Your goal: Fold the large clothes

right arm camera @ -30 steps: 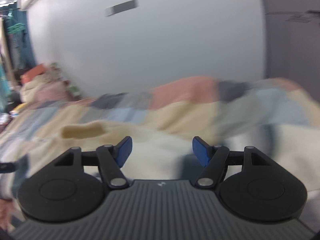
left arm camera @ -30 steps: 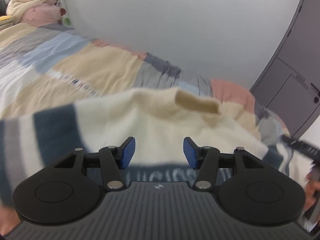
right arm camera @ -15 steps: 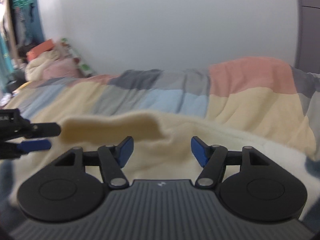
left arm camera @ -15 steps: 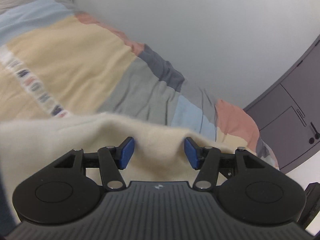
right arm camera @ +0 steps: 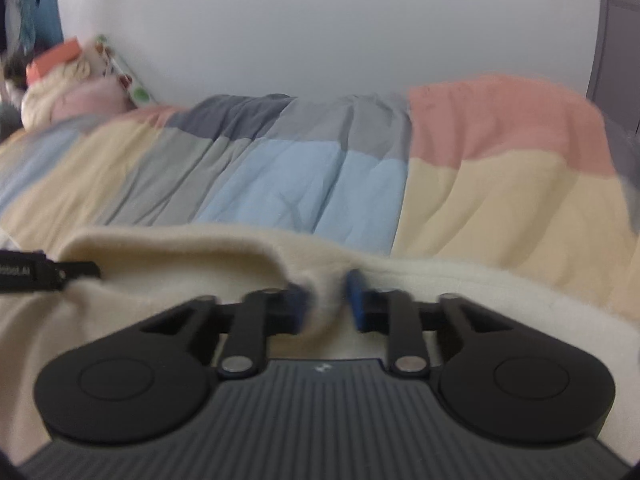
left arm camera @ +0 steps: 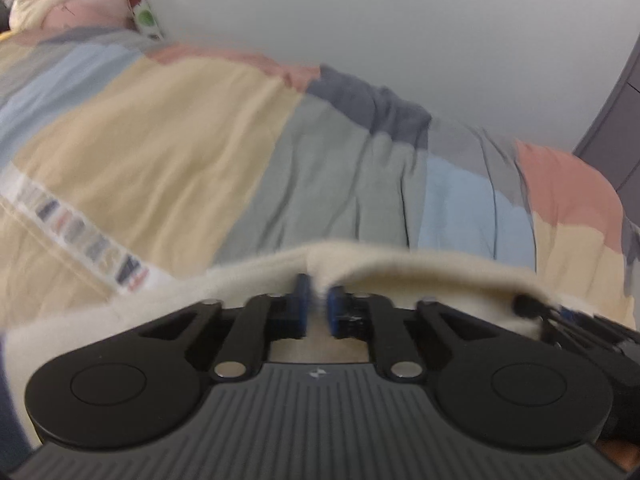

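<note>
A cream knitted sweater (left arm camera: 420,272) lies on the bed, its far edge near the collar in front of both grippers. My left gripper (left arm camera: 318,306) is shut on that edge, blue pads pinching the cream cloth. My right gripper (right arm camera: 326,298) is closed on a bunched fold of the same sweater (right arm camera: 180,256), just to the right of the collar. The right gripper's tip shows at the right of the left wrist view (left arm camera: 532,306). The left gripper's tip shows at the left of the right wrist view (right arm camera: 76,271). The rest of the sweater is hidden under the grippers.
The bed carries a patchwork quilt (left arm camera: 168,148) in yellow, grey, blue and pink blocks. A white wall (right arm camera: 320,28) runs behind it. Pillows and bedding (right arm camera: 76,92) are piled at the far left. A grey wardrobe (left arm camera: 616,128) stands at the right.
Both grippers have gone from open to shut on the sweater's cream edge near the collar. Both have moved forward and lower onto the cloth.
</note>
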`<state>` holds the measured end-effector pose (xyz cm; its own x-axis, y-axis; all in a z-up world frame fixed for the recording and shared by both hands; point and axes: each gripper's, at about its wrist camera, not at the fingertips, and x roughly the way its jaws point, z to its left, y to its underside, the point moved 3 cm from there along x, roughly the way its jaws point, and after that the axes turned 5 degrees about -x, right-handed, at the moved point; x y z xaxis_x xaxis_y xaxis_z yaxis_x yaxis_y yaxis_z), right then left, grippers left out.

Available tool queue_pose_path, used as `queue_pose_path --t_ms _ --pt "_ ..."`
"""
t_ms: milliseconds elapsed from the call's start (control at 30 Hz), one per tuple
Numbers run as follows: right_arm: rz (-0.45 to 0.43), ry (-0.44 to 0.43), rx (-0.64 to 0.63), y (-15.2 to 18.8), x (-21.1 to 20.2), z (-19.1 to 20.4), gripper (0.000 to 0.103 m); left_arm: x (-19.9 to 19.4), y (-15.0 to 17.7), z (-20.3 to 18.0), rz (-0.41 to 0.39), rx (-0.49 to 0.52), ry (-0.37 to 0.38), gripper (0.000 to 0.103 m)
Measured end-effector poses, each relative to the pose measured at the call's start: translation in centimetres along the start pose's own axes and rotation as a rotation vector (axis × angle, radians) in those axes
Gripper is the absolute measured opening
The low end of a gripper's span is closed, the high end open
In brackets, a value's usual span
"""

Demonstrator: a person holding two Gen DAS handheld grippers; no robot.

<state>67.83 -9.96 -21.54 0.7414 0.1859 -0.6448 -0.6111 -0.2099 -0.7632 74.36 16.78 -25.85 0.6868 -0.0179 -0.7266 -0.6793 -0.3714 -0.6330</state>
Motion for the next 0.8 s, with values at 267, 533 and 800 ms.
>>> queue_pose_path --t_ms 267,533,800 --pt "-0.107 -0.007 -0.06 -5.8 -1.8 0.2 0.009 -2.4 -6.2 -2.0 -0.128 0.034 -0.065 0.005" --pt "-0.151 -0.005 -0.008 -8.1 3.8 -0.2 0.009 3.8 -9.4 -1.7 -0.138 0.039 -0.049 0.005" --pt "-0.155 -0.084 0.014 -4.7 6.4 -1.1 0.013 8.8 -8.2 -0.4 -0.064 0.118 -0.02 0.006"
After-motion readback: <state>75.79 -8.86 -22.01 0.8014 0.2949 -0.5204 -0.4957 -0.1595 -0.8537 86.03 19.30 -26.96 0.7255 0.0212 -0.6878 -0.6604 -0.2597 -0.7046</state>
